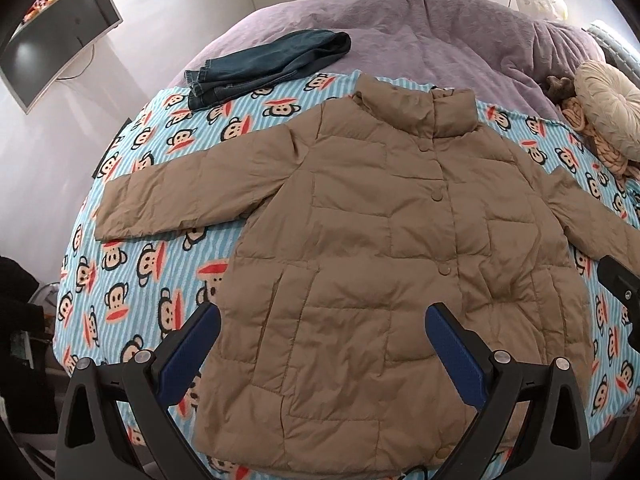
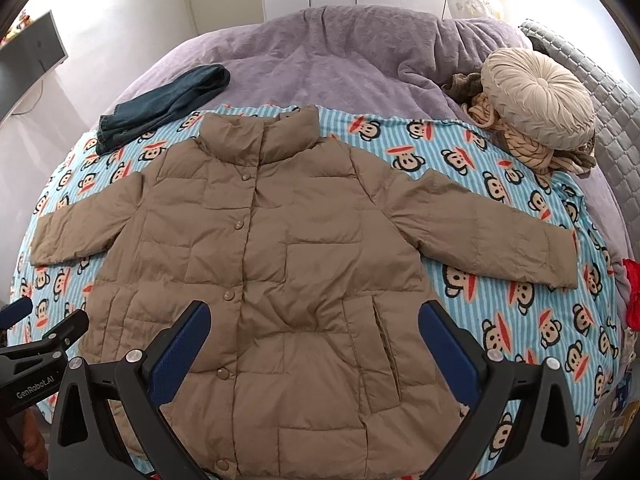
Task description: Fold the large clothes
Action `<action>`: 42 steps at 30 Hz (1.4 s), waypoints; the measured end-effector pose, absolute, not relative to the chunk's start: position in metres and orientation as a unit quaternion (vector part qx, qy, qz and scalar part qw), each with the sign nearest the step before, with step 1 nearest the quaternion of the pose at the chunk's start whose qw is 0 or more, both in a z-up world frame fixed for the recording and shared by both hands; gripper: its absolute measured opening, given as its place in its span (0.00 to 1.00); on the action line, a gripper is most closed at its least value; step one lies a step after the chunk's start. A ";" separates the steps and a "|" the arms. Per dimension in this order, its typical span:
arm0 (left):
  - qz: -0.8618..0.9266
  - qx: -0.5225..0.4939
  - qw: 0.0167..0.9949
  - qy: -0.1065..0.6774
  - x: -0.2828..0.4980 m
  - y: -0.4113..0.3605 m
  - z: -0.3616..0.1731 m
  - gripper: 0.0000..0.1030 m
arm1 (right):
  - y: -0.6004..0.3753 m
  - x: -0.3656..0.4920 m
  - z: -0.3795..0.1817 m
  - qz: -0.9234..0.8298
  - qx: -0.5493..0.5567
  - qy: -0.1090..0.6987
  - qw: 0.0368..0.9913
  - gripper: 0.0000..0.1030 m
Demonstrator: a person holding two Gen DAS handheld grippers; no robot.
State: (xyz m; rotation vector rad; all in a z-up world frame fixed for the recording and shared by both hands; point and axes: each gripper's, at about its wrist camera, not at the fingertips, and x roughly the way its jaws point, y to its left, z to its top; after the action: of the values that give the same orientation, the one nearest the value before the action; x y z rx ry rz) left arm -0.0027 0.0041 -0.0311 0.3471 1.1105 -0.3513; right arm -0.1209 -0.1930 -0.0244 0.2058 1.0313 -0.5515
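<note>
A tan quilted puffer jacket (image 1: 368,232) (image 2: 264,264) lies flat and face up on a blue striped monkey-print sheet (image 1: 132,280) (image 2: 520,312), snapped closed, collar at the far side, both sleeves spread out. My left gripper (image 1: 322,328) hovers open above the jacket's lower left part, nothing between its blue pads. My right gripper (image 2: 314,326) hovers open above the lower right part near the pocket slit, also holding nothing. The left gripper's body (image 2: 36,344) shows at the left edge of the right wrist view.
Folded dark jeans (image 1: 264,64) (image 2: 160,100) lie at the far left on the purple blanket (image 1: 420,28) (image 2: 340,60). A round beige cushion (image 2: 536,100) (image 1: 612,104) and knotted fabric sit at far right. A monitor (image 1: 60,36) stands on the left.
</note>
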 end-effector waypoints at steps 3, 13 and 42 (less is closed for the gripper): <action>-0.161 0.163 0.820 0.524 -0.002 0.004 -0.034 0.99 | -0.193 -0.118 -0.029 -0.258 0.096 0.490 0.827 1.00; -0.158 0.164 0.816 0.531 0.000 0.003 -0.041 0.99 | -0.193 -0.115 -0.037 -0.252 0.102 0.501 0.822 1.00; -0.157 0.170 0.804 0.548 0.001 0.000 -0.056 0.99 | -0.198 -0.112 -0.057 -0.241 0.116 0.528 0.806 1.00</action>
State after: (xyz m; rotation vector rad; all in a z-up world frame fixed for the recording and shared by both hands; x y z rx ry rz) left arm 0.0010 0.0005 -0.0562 0.3641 1.1747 -0.3365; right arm -0.1124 -0.1983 -0.0571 0.2480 1.1304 -0.5151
